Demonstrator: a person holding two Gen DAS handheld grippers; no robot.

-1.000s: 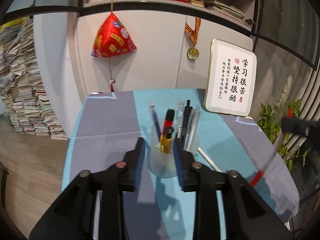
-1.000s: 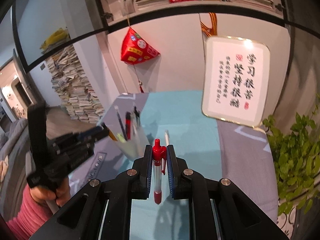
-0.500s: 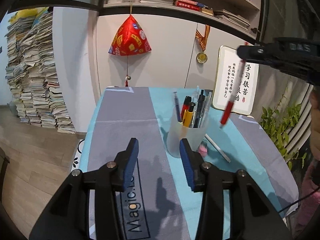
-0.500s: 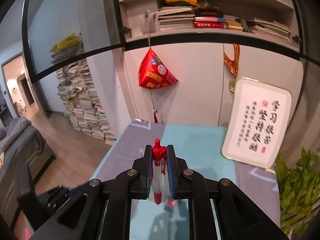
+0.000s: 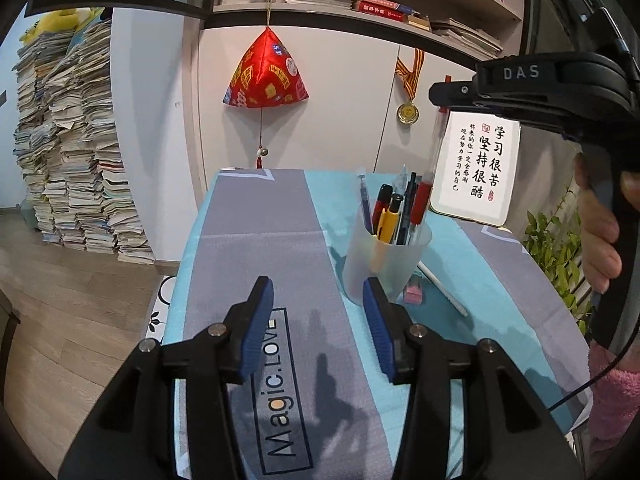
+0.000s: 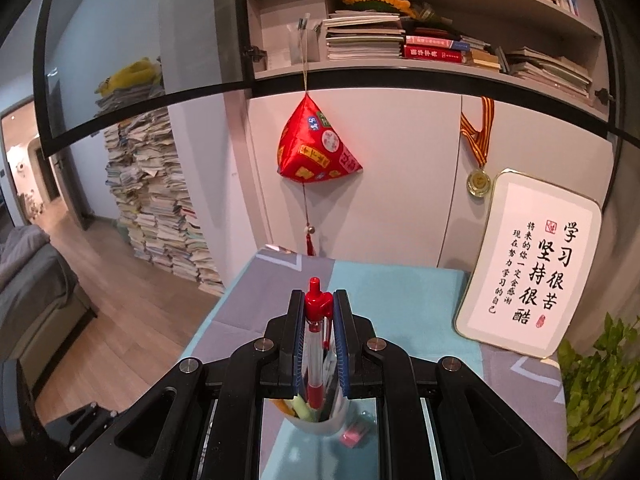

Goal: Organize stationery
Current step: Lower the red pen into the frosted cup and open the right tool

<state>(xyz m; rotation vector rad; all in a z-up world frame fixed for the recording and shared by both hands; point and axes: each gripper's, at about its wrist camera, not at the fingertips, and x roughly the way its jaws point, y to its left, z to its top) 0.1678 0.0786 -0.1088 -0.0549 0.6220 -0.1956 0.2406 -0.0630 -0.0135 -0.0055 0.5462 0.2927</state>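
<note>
Right now your right gripper (image 6: 318, 312) has its jaws clamped on a red pen (image 6: 315, 354), which hangs upright between the pads with its red cap poking above them. Below those jaws stands the translucent pen cup (image 6: 320, 420), and the pen's lower end sits among the pens already in it; whether it touches the bottom you cannot tell. Just right of the cup, on the counter (image 6: 400, 304), lies a pink eraser (image 6: 354, 436).

Your left gripper (image 5: 318, 312) has just been opening its jaws, and they stand spread with nothing between them, only the grey strip of the counter cloth (image 5: 260, 240) showing in the gap. The cup lies ahead of the right-hand jaw, whose tip overlaps the cup's base in this view. A white stick (image 5: 442, 288) lies on the counter beyond the eraser, to the right of the jaws.
</note>
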